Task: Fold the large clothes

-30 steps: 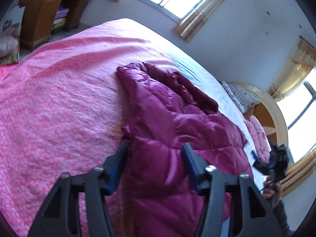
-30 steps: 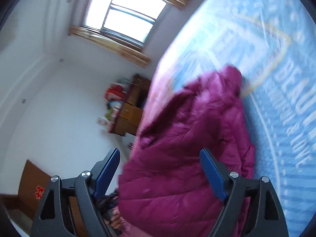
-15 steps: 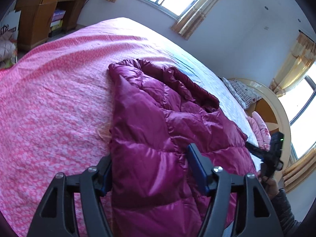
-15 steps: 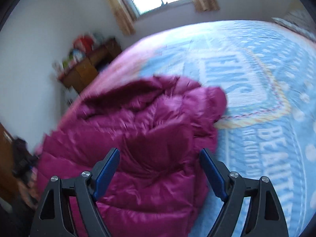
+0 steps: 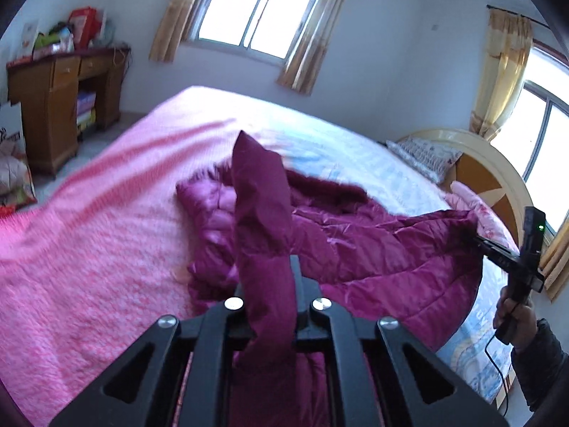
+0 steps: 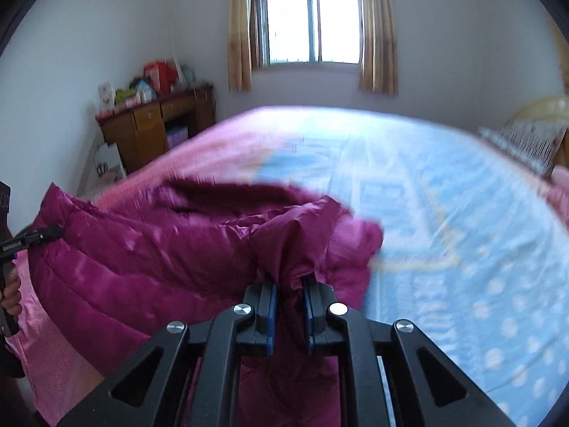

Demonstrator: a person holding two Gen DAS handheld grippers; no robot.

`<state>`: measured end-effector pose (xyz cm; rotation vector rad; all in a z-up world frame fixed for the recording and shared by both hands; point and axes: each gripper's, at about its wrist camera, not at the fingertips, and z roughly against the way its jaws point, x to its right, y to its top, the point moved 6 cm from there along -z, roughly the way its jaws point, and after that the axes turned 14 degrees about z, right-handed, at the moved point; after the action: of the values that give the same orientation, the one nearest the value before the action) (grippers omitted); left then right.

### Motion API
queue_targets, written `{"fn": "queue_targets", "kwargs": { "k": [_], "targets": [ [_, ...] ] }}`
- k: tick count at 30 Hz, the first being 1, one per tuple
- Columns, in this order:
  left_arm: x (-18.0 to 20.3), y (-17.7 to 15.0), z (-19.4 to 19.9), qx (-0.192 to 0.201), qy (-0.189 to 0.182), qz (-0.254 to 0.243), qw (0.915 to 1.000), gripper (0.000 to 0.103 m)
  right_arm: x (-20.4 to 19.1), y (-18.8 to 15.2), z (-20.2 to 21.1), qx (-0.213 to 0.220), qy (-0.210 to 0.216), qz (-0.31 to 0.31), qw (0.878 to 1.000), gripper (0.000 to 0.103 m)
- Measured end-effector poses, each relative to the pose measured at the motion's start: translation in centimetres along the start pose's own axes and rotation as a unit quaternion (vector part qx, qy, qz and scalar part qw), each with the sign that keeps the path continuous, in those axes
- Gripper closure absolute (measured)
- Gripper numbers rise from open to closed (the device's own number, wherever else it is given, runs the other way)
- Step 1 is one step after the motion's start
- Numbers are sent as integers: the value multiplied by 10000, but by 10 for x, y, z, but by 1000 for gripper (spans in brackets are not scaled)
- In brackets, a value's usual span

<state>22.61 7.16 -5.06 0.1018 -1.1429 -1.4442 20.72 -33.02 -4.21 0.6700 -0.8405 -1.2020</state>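
Wide bed (image 6: 444, 185), jacket (image 6: 149, 249) edge pinched in both grippers

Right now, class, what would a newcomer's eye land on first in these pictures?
A shiny magenta puffer jacket sprawls mid-bed, lifted at two edges. The left gripper and right gripper each pinch a fold of it. Beneath lies a bedspread, pink on one side, pale blue on the other.

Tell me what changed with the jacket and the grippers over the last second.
Both grippers closed on the jacket: the left gripper and right gripper, open a second ago with the jacket between their fingers, are now shut on pinched folds. The gripped edge has come up off the bed; the far part is bunched. The bed, desk and windows are unchanged.
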Motion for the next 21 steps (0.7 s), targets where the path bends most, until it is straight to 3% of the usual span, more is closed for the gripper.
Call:
{"fn": "queue_targets", "kwargs": {
  "k": [5,13,17,21],
  "targets": [
    [9,50,-8,360,70,27,9993,94,12,48,17,556,-390,29,9977,91],
    [1,134,-82,647,429,407,9962,94,52,116,-56,528,-823,-174,9951,91],
    [-8,148,-138,599,901,282,9937,95,75,113,-111,184,-1007,-536,9933,91],
    [-25,134,-184,342,1382,144,9897,95,92,87,-164,-285,-1044,-939,9897,91]
  ]
}}
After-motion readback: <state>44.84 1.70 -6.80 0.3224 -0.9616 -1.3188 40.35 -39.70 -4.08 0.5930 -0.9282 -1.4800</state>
